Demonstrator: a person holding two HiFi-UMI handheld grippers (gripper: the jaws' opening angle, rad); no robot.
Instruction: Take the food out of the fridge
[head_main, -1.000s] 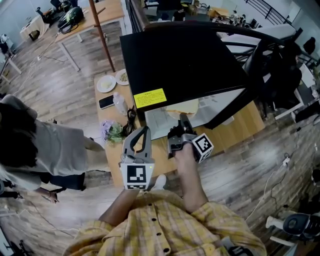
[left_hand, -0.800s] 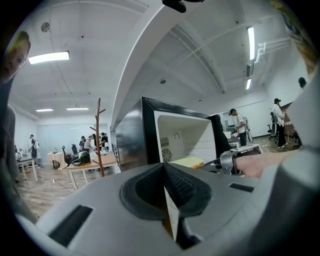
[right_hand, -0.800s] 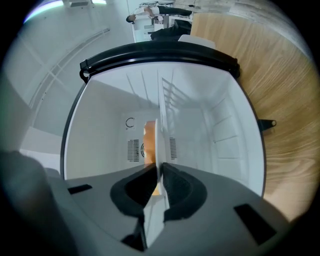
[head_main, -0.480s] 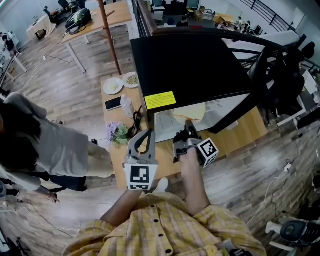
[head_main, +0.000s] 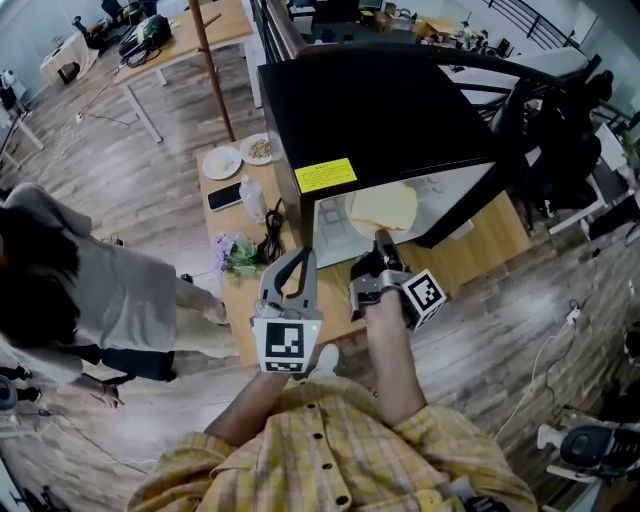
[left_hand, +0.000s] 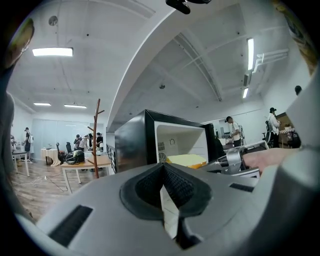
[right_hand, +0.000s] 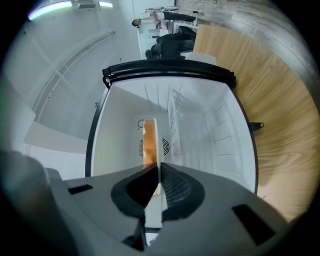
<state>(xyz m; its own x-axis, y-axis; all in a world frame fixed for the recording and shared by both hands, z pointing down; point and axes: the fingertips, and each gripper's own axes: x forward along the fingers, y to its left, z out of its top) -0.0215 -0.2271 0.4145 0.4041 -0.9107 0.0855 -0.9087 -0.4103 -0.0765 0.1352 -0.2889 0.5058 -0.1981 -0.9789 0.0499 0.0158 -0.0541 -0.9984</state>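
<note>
Just closed, the right tongs (head_main: 379, 240) clamp the food plate (head_main: 383, 207), left tongs (head_main: 299, 257) sit together; yellow fridge label (head_main: 325, 175) illegible.

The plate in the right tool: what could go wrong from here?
1. The right tool has just been closing, and its jaws now pinch only the thin rim of the plate. The plate may tip or slip, and the yellow food could slide off.
2. The left tool is shut and away from the plate, so it gives no second support.
3. The open fridge door stands near; the plate might knock it.
</note>
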